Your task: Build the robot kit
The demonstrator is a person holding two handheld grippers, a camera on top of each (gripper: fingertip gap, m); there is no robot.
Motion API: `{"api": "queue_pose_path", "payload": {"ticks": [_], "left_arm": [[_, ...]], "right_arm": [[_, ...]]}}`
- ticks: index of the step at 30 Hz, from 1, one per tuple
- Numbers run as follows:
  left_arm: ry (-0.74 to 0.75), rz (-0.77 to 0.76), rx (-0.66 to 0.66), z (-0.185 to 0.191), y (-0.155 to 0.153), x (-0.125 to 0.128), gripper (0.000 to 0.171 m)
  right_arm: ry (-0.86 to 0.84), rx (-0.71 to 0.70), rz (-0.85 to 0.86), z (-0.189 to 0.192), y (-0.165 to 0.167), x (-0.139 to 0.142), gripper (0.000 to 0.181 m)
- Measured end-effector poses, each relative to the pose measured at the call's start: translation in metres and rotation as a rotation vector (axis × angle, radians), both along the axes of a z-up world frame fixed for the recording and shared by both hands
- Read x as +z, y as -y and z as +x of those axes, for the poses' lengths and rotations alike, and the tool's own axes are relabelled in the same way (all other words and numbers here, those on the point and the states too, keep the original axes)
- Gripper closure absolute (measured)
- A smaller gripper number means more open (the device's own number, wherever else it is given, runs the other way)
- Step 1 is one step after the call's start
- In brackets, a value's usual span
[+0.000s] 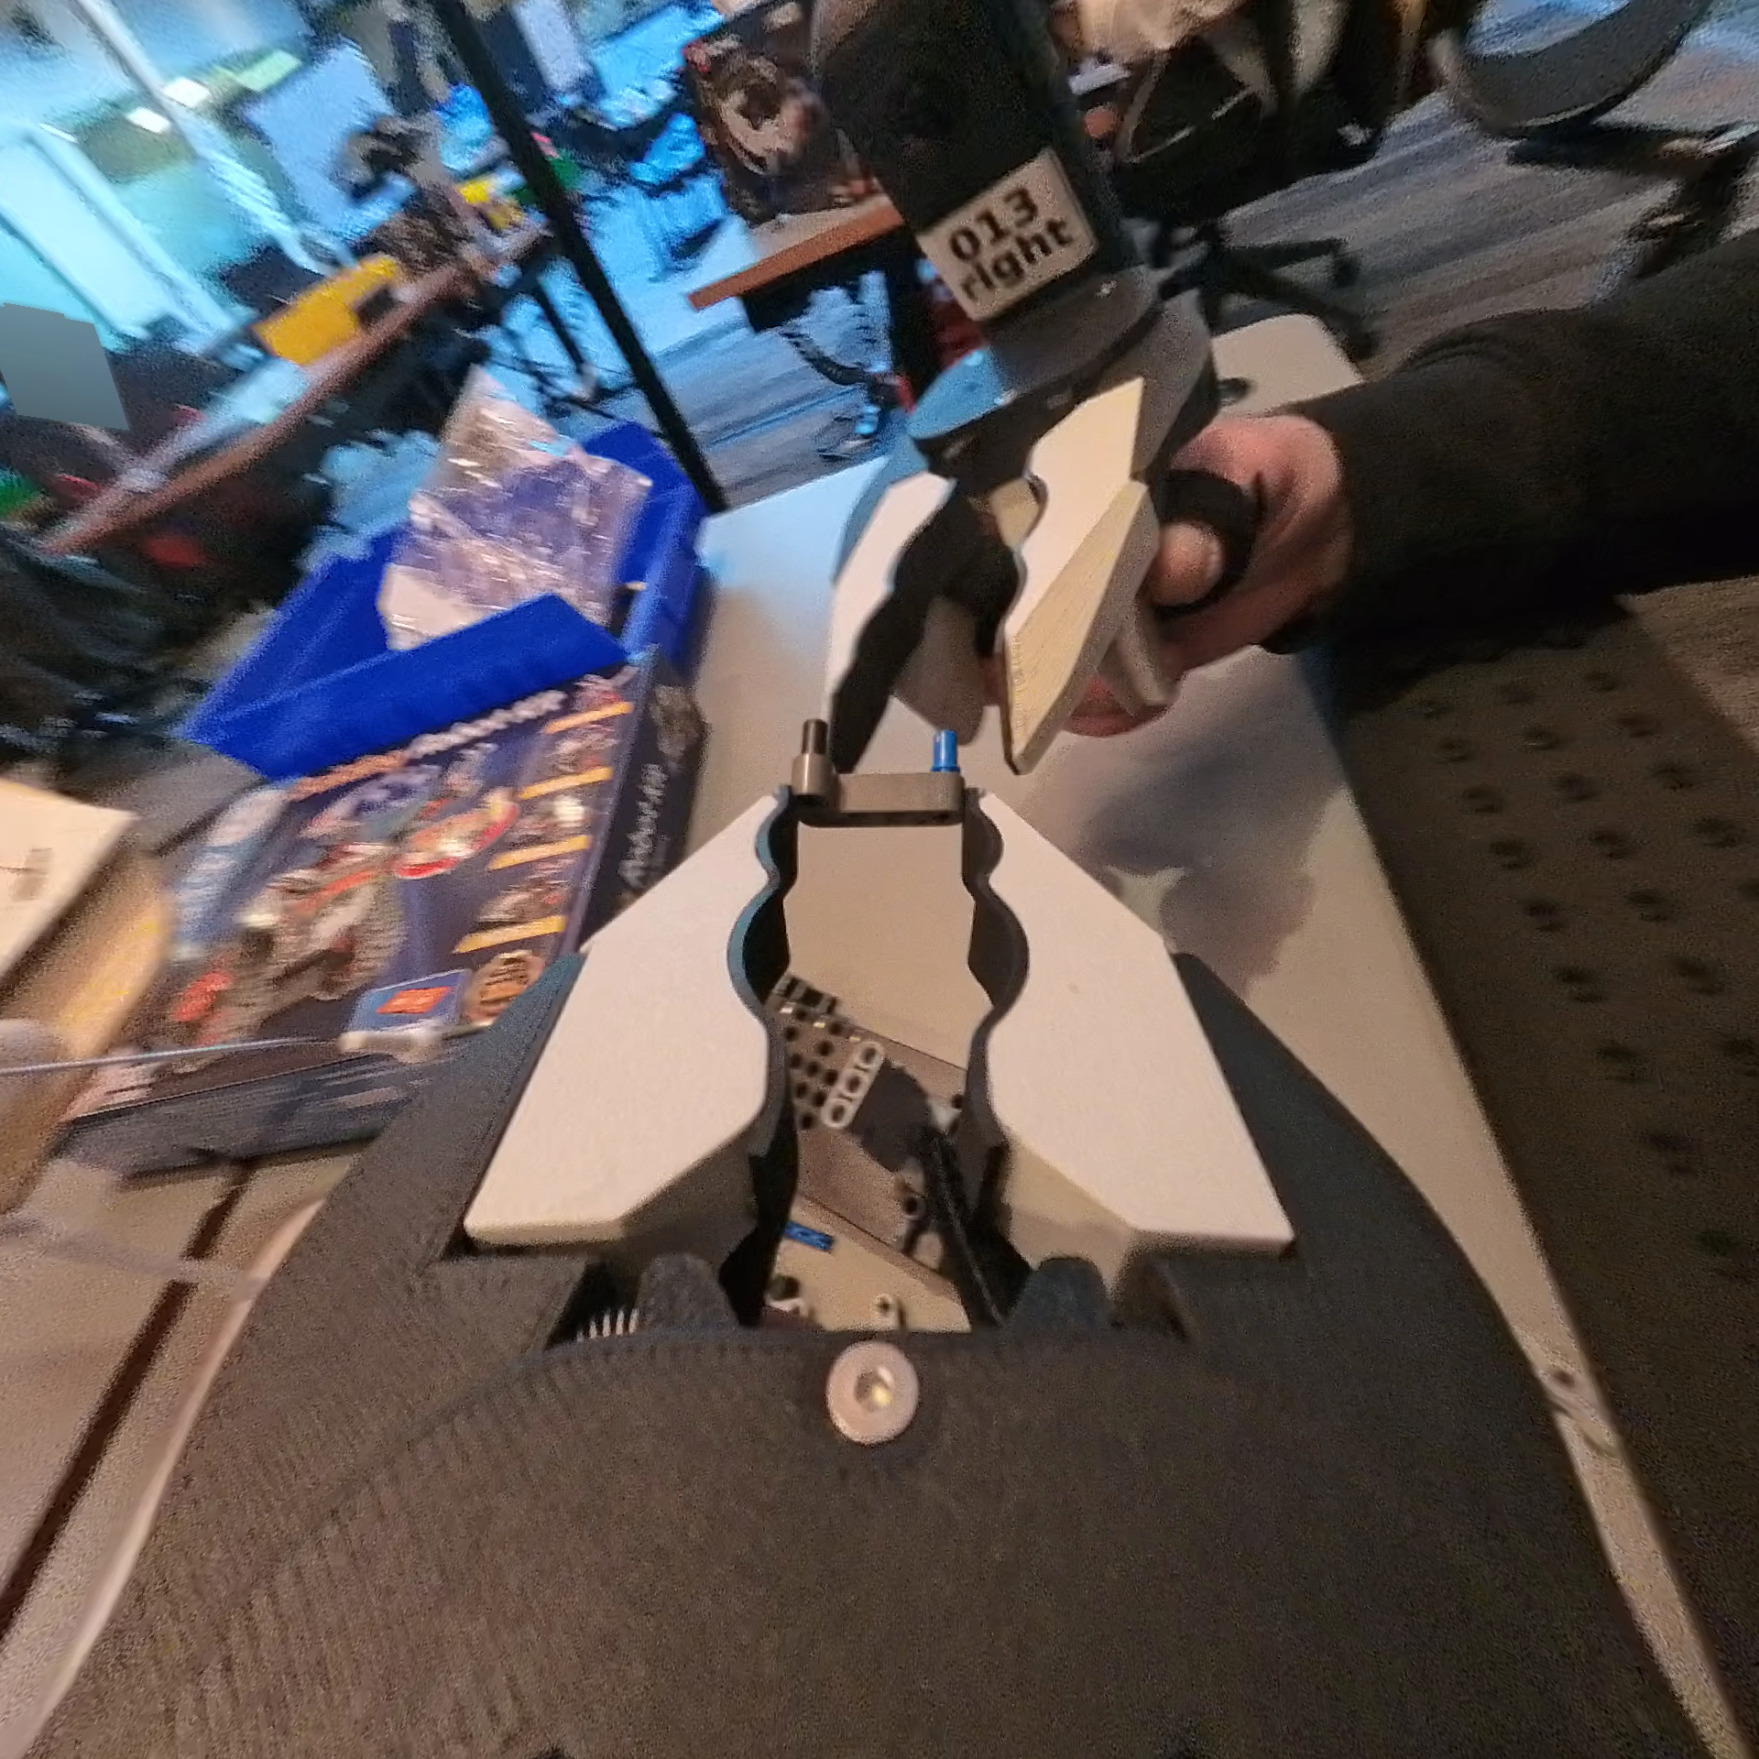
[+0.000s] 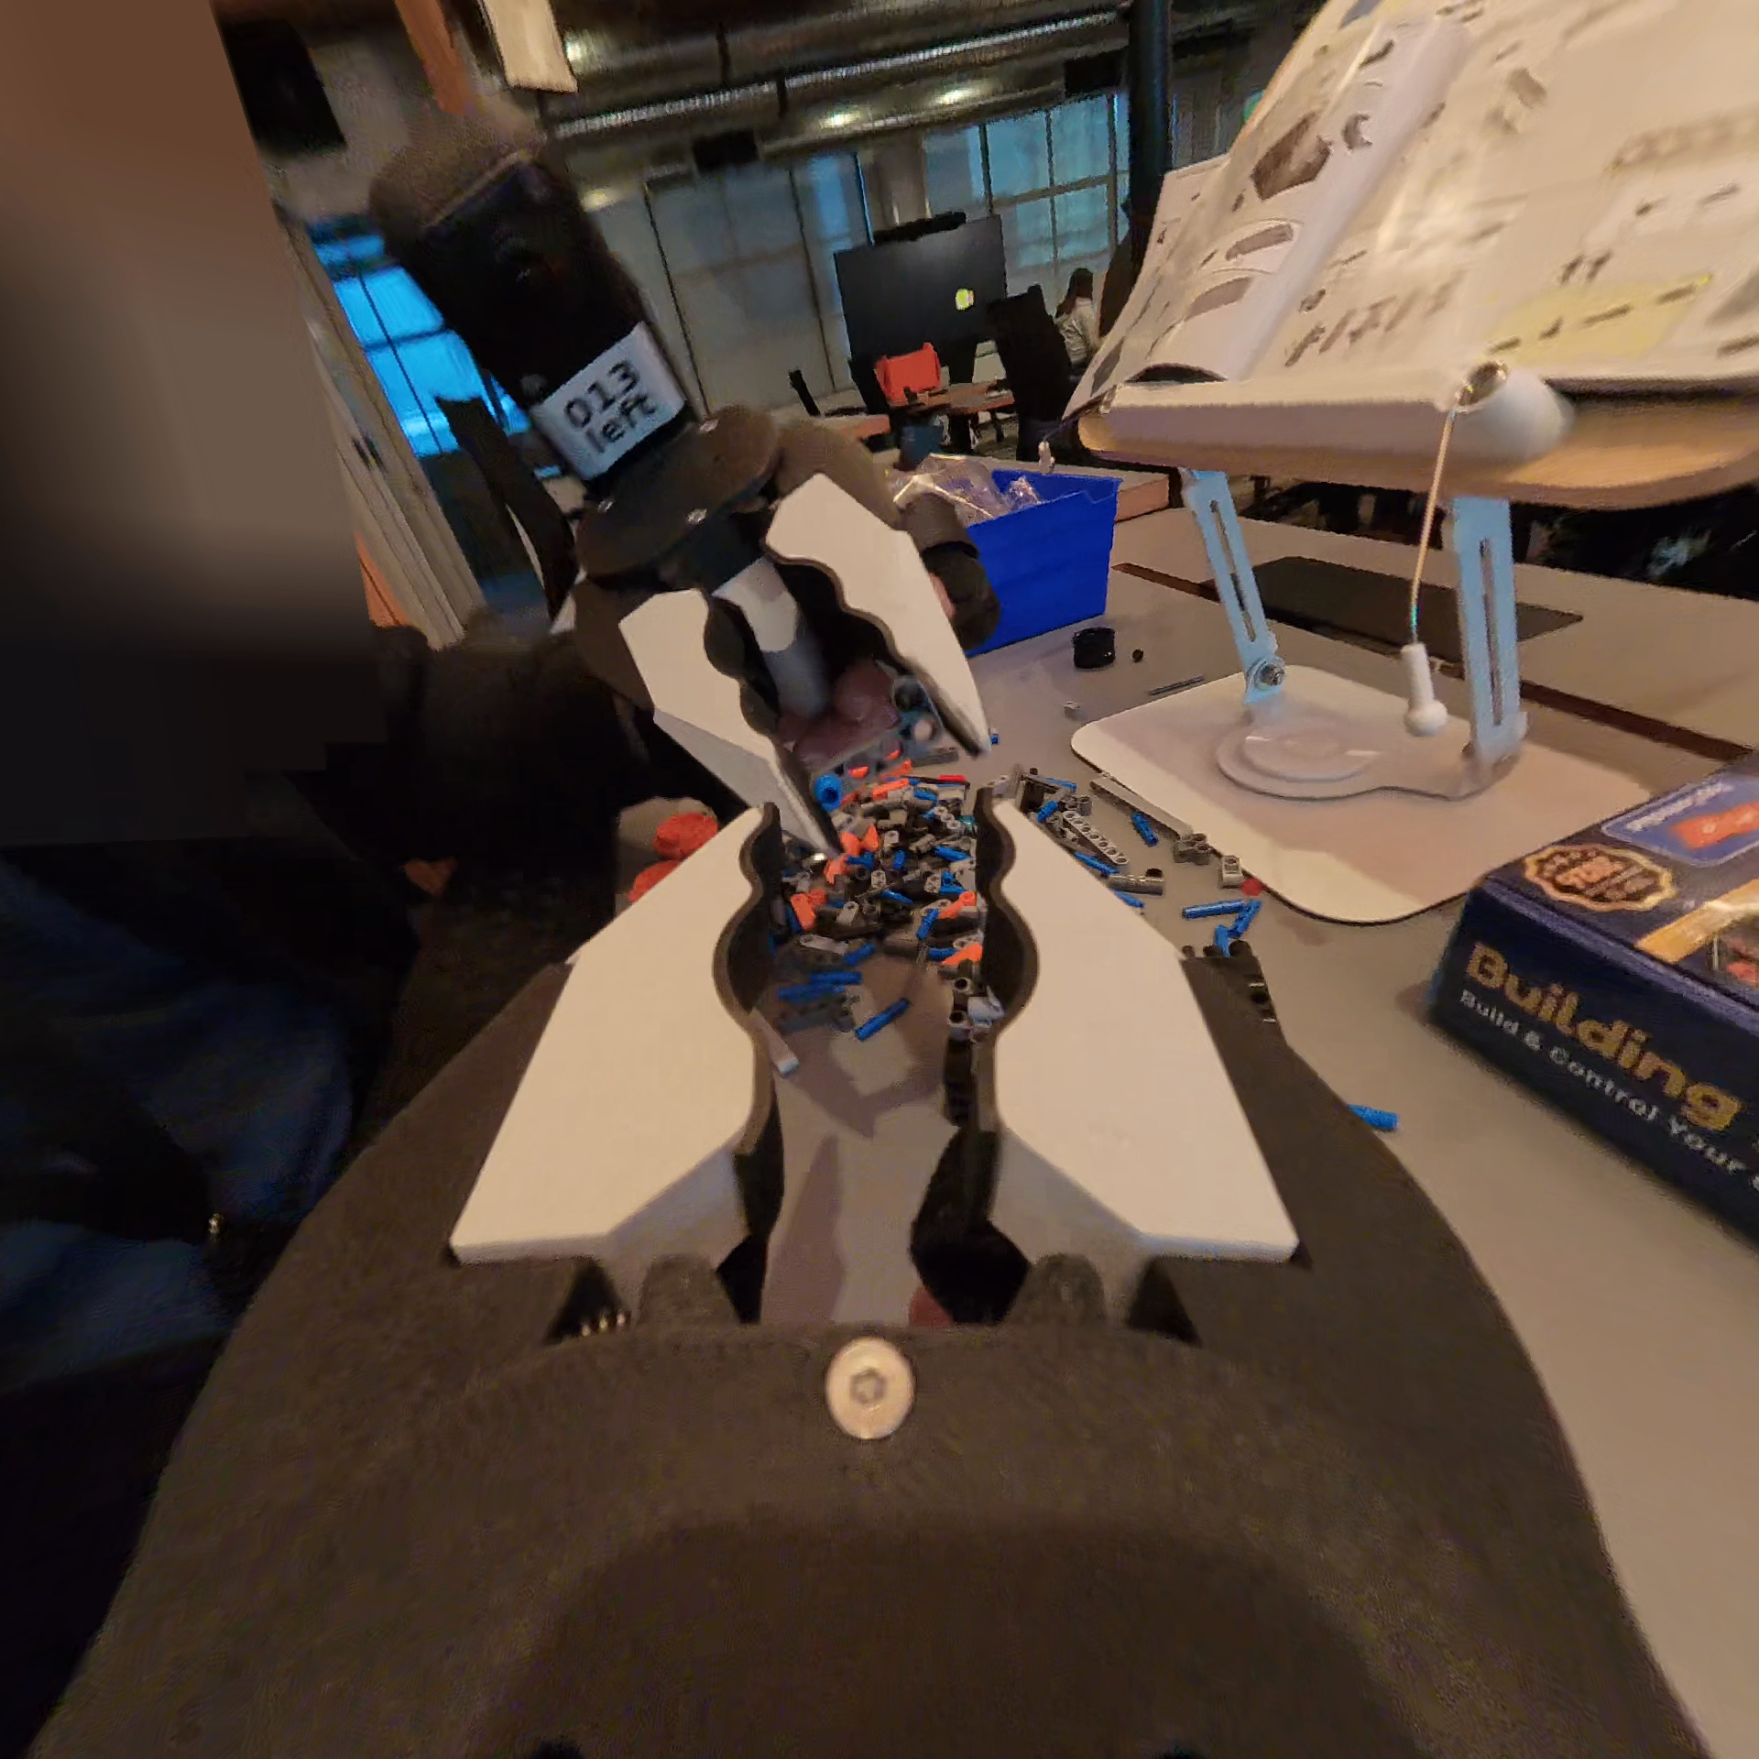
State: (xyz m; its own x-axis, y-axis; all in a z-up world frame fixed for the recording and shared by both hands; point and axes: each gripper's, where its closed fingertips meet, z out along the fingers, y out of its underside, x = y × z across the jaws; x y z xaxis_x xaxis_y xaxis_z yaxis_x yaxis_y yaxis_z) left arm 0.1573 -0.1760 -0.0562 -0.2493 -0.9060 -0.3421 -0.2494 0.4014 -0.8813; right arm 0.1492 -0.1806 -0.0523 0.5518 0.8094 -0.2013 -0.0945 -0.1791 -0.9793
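My left gripper [image 1: 880,809] is shut on a short grey beam [image 1: 895,798] held across its fingertips. A dark grey pin [image 1: 814,757] stands at the beam's left end and a blue pin [image 1: 942,750] at its right end. My right gripper [image 1: 938,709], held by a hand [image 1: 1228,562], hangs just above the beam, open, with its tips either side of the blue pin. In the right wrist view my right gripper [image 2: 880,828] is open and empty over a pile of small blue, orange and grey parts [image 2: 885,885]. The left gripper [image 2: 899,790] points down beside it.
A blue bin [image 1: 447,657] [image 2: 1042,562] and a printed building-set box [image 1: 400,904] [image 2: 1618,961] stand on the grey table [image 2: 1428,1237]. An open instruction booklet [image 2: 1428,209] rests on a white stand [image 2: 1333,742]. Orange wheels [image 2: 681,838] lie left. Carpet [image 1: 1571,857] lies beyond the table edge. Less than 4 cm separates the two grippers' tips.
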Motion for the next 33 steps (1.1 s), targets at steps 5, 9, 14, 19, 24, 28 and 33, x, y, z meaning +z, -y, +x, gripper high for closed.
{"api": "queue_pose_path", "payload": {"ticks": [5, 9, 14, 19, 24, 28, 33], "left_arm": [[-0.067, -0.137, -0.113, -0.006, 0.012, -0.009, 0.14], [-0.122, -0.166, -0.148, -0.011, 0.014, -0.014, 0.139], [-0.162, -0.185, -0.174, -0.012, 0.018, -0.023, 0.139], [-0.205, -0.178, -0.204, -0.014, 0.025, -0.03, 0.139], [-0.21, -0.184, -0.206, -0.014, 0.027, -0.03, 0.139], [-0.221, -0.185, -0.201, -0.013, 0.027, -0.032, 0.139], [-0.229, -0.158, -0.155, -0.013, 0.018, -0.034, 0.135]], "right_arm": [[0.169, -0.008, 0.09, -0.013, 0.005, -0.01, 0.14], [0.152, 0.011, 0.093, -0.013, 0.008, -0.008, 0.143], [0.147, 0.0, 0.105, -0.01, 0.008, -0.005, 0.15], [0.121, 0.008, 0.095, -0.009, 0.008, -0.005, 0.173], [0.171, 0.008, 0.084, -0.012, 0.007, -0.013, 0.178], [0.188, 0.004, 0.07, -0.011, 0.006, -0.016, 0.179], [0.17, -0.005, 0.048, -0.004, 0.005, -0.019, 0.179]]}}
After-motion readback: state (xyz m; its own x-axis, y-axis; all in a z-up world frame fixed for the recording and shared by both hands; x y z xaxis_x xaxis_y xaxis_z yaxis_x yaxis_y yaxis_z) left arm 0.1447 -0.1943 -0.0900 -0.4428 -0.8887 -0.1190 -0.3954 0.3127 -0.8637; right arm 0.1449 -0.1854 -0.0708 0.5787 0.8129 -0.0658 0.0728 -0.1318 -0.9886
